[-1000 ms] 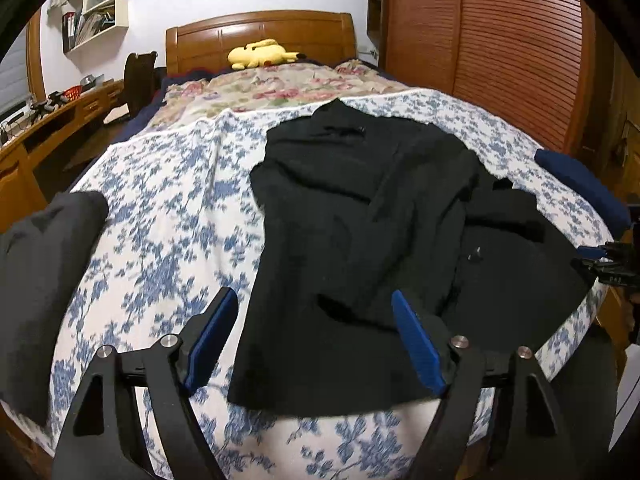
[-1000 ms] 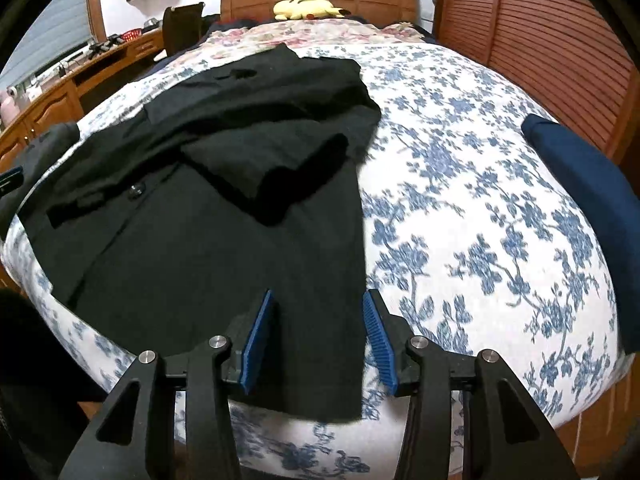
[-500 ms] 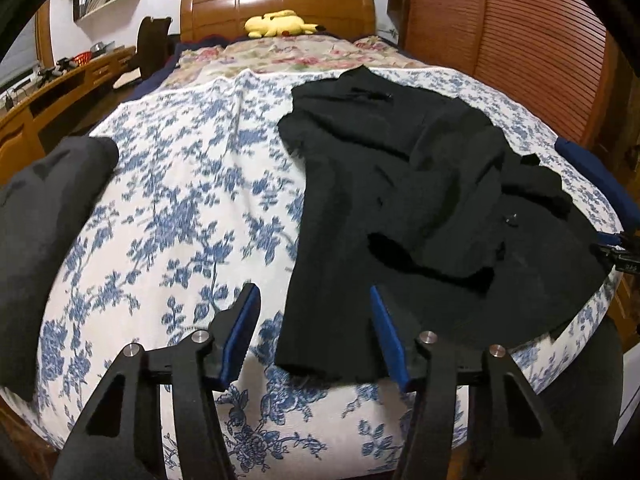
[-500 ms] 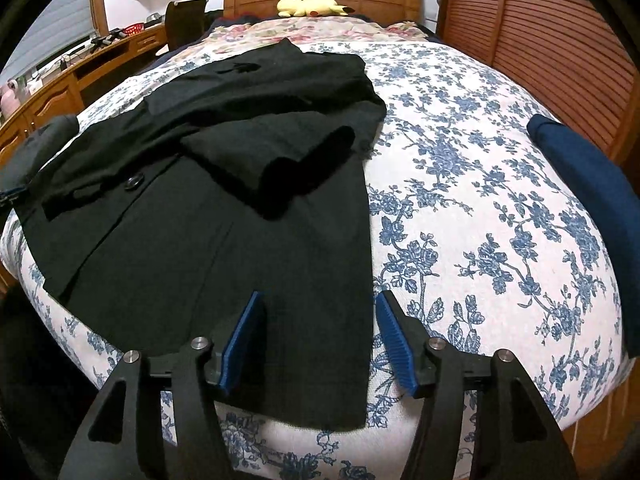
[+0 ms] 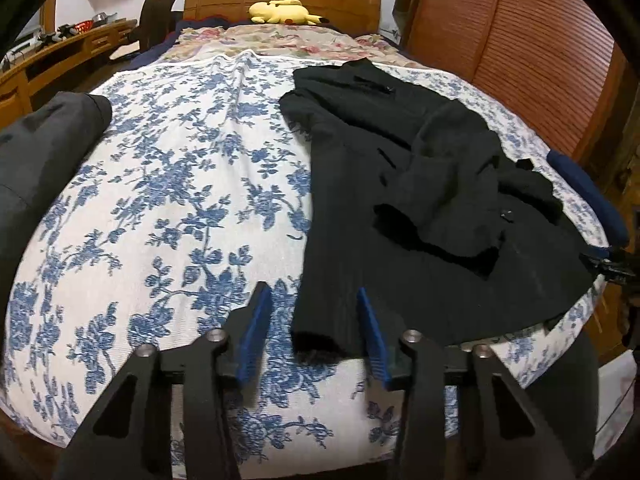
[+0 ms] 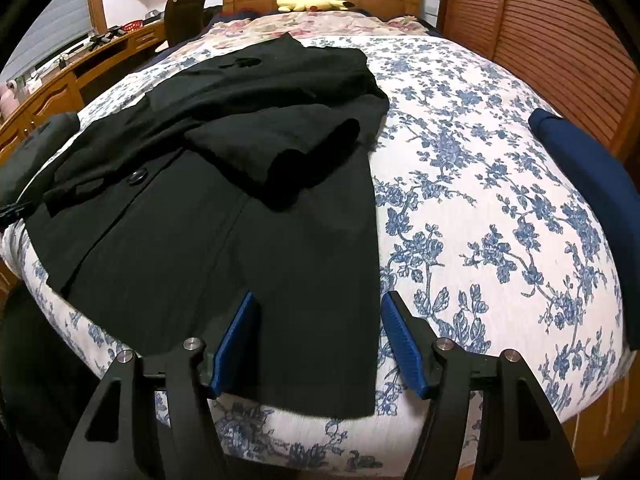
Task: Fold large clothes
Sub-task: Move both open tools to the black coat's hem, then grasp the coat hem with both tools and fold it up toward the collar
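Observation:
A black coat [image 5: 400,208] lies spread on the blue-flowered bedspread [image 5: 168,200], collar toward the headboard, both sleeves folded over its body. My left gripper [image 5: 312,312] is open, its blue pads on either side of the coat's lower left hem corner. My right gripper [image 6: 320,320] is open over the coat [image 6: 248,216] at its lower right hem corner, near the bed's foot edge. Neither pad set touches cloth that I can tell. The right gripper's tip also shows at the right edge of the left wrist view [image 5: 608,264].
A dark grey folded garment [image 5: 36,160] lies at the bed's left edge and a navy one [image 6: 592,192] at the right edge. A yellow plush toy [image 5: 284,12] sits by the wooden headboard. A slatted wardrobe [image 6: 560,40] stands right, a desk [image 5: 52,56] left.
Both grippers have moved down and closer to the coat's hem corners. The left gripper shifted left and its jaws narrowed; the right gripper's jaws widened. The coat has not moved.

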Available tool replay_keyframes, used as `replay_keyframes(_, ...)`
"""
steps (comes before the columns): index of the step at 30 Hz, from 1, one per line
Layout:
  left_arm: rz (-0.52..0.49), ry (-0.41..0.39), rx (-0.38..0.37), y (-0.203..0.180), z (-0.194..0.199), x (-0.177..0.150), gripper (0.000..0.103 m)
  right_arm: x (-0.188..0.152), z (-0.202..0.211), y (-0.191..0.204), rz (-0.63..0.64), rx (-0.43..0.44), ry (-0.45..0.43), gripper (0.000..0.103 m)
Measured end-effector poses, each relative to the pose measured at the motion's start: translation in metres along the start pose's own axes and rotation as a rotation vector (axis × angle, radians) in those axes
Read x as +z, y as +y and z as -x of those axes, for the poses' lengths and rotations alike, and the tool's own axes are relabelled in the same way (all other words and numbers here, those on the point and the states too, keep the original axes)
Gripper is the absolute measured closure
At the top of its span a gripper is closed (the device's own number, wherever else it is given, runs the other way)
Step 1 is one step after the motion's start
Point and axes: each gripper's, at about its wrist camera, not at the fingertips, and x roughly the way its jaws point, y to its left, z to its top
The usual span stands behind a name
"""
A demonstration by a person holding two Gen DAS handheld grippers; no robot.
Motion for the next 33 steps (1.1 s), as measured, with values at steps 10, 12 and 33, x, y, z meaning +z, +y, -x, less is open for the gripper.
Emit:
replay_keyframes(10, -0.014, -0.022, 0.001, -0.012, 0.015, 0.009, 0.096, -0.005, 0.006, -0.005, -0.017, 0.06, -0.005, 0.059)
replay_keyframes(12, -0.034, -0.036, 0.01, -0.017, 0.023, 0.012, 0.097, -0.005, 0.007, -0.01, -0.039, 0.089, -0.011, 0.077)
replay_keyframes(33, -0.131, -0.285, -0.02, -0.067, 0.167, 0.036, 0.098, 0.007, 0.153, -0.008, -0.064, 0.242, -0.351, 0.094)
